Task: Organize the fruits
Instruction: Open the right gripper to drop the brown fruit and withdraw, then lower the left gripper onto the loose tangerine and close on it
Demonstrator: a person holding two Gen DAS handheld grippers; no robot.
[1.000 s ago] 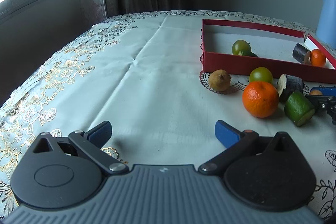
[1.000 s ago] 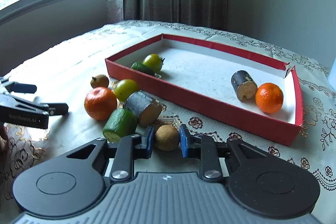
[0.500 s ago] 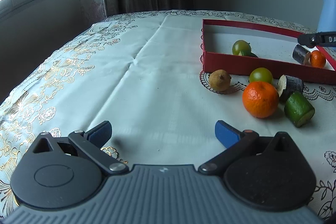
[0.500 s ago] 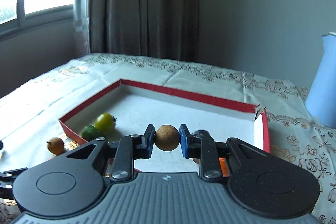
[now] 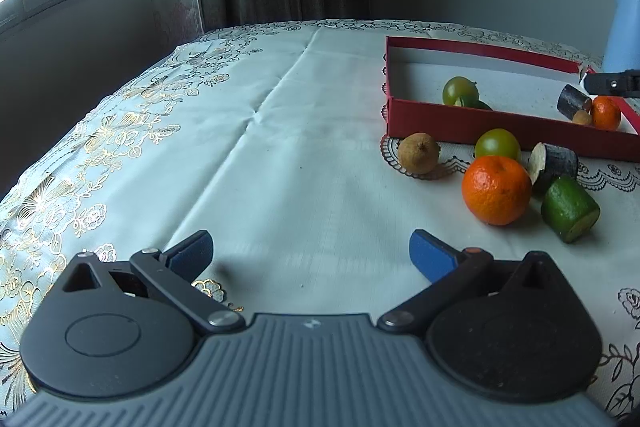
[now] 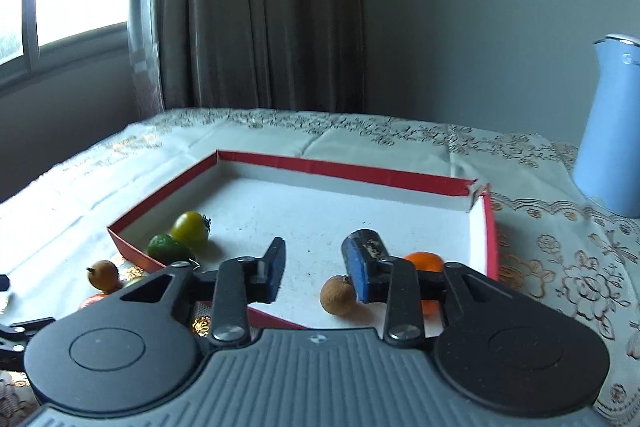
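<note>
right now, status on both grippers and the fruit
Left gripper open, idle over cloth. Right gripper open over red box; brown fruit on box floor by its right finger. Five pieces outside, big orange nearest. Nothing blocking.

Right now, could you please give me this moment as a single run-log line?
right tool: open, over red box | brown fruit: released inside box | left tool: open, idle | orange, four others: outside

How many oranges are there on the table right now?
2: a big orange on the cloth outside the red box, and a small orange inside the box's far corner.
</note>
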